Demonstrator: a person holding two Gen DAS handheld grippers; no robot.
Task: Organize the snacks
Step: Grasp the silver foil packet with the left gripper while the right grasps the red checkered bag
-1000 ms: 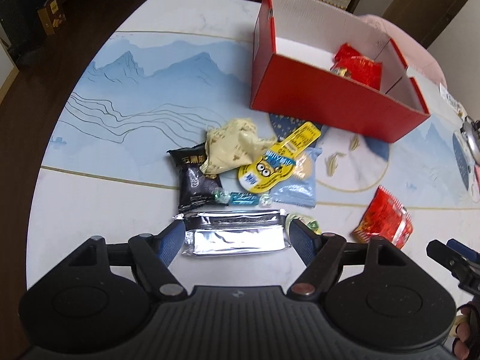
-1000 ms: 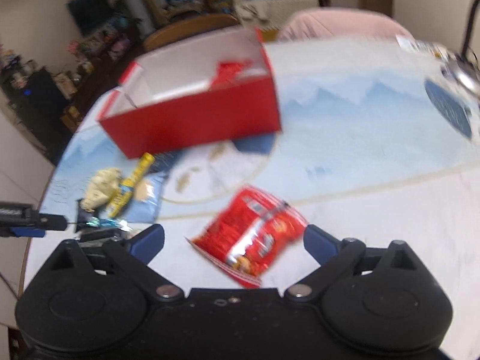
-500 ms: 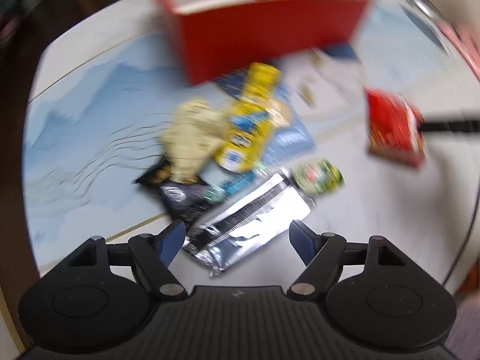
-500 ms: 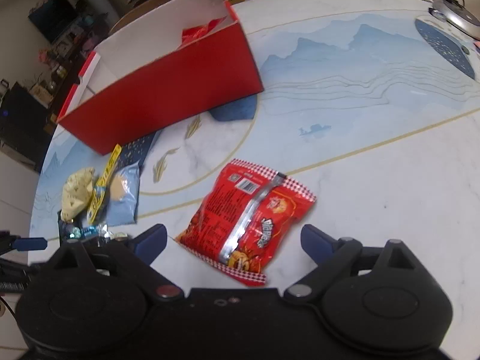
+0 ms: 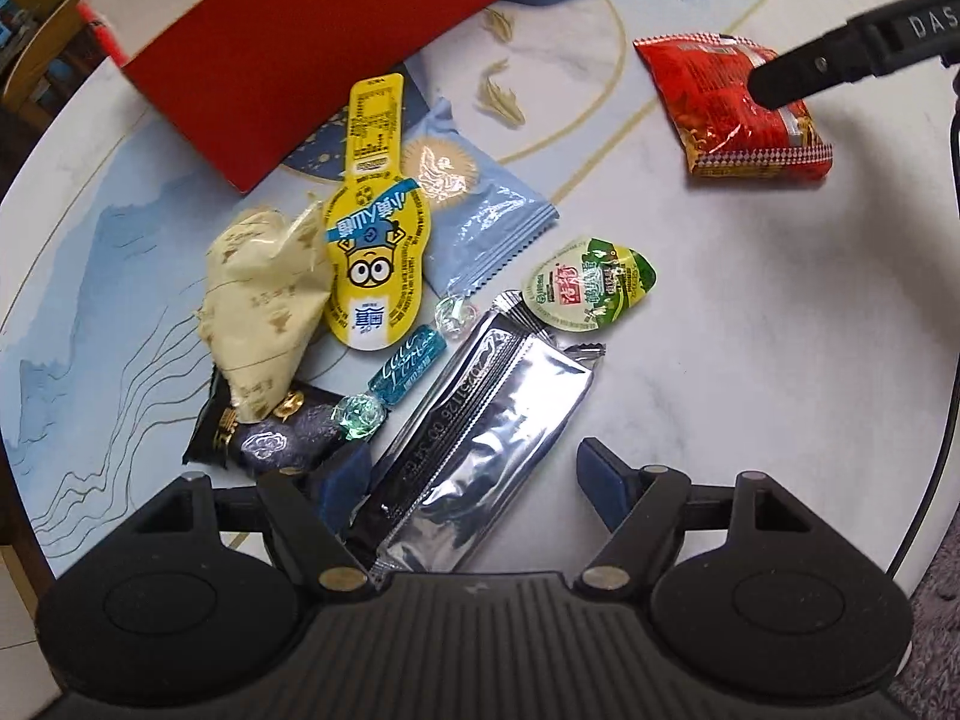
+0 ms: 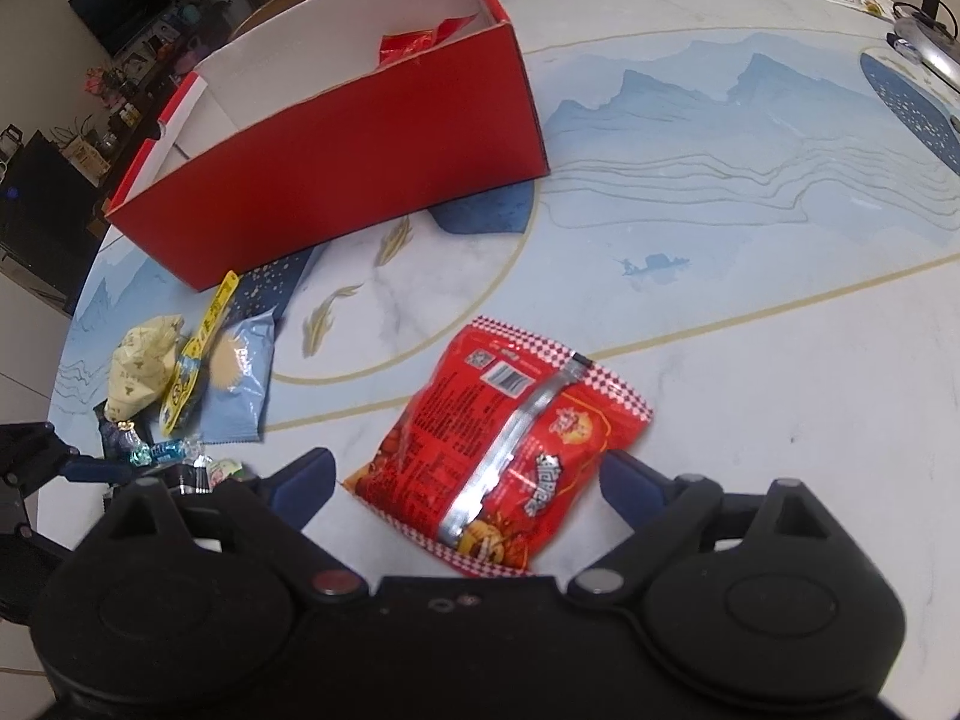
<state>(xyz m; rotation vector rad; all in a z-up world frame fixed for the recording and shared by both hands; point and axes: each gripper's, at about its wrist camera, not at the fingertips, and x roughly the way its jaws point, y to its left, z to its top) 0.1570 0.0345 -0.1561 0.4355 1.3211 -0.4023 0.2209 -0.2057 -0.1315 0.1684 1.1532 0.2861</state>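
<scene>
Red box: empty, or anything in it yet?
Not empty. In the right wrist view, red wrappers show above the near wall of the red box. The rest of its floor is hidden.

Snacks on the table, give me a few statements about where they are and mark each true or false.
1. The silver packet lies between the open fingers of the left tool. True.
2. The red bag is inside the red box. False: it lies on the table, between the right tool's open fingers.
3. The yellow packet lies partly on the light blue packet. True.
4. The box is empty. False: red wrappers show inside it.
5. The green cup sits beside the silver packet's far end. True.
</scene>
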